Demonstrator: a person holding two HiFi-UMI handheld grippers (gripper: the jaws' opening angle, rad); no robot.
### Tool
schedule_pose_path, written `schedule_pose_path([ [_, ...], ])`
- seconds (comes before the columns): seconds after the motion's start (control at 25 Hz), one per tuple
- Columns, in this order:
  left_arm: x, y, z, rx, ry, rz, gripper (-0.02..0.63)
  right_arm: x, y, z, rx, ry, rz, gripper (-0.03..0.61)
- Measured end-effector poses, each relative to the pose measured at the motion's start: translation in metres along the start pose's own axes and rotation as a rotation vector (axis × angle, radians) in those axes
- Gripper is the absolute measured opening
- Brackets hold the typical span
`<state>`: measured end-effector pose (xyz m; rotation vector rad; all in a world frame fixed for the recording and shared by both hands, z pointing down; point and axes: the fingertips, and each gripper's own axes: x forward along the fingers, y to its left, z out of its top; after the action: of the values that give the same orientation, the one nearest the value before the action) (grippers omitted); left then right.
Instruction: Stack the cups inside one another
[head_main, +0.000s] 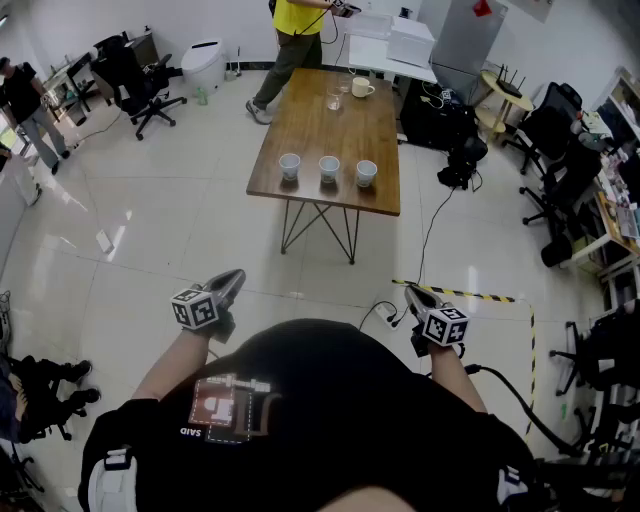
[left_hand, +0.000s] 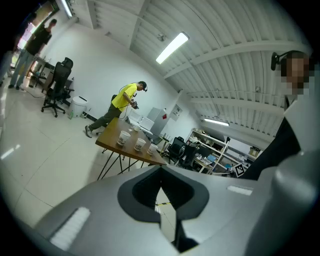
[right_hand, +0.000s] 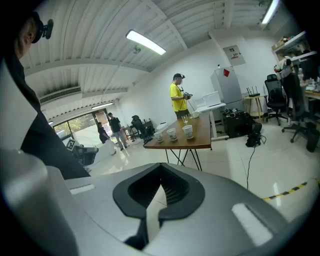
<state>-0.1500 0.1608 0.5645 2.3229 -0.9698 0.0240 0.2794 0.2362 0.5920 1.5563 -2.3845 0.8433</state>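
Ahead at 12 o'clock, three cups (head_main: 329, 167) stand apart in a row on the wooden table (head_main: 315, 125). Glossy white floor (head_main: 180, 200) surrounds it. The left gripper (head_main: 232, 280) and right gripper (head_main: 415, 293) are closed and empty.

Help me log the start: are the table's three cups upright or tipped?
Upright: the three cups stand mouths up, apart, on the table.
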Motion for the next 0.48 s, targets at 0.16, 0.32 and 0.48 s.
schedule_pose_path([
  [0.16, 0.009, -0.021, -0.011, -0.008, -0.001, 0.012, 0.002, -0.012, -0.016, -0.003, -0.028, 0.021, 0.012, 0.014],
  [0.32, 0.013, -0.033, -0.019, -0.017, 0.001, 0.020, 0.002, -0.014, -0.026, 0.000, -0.032, 0.024, 0.029, 0.014],
  [0.48, 0.017, -0.030, -0.020, -0.026, 0.000, 0.024, 0.002, -0.003, -0.028, 0.003, -0.035, 0.031, 0.040, 0.014],
])
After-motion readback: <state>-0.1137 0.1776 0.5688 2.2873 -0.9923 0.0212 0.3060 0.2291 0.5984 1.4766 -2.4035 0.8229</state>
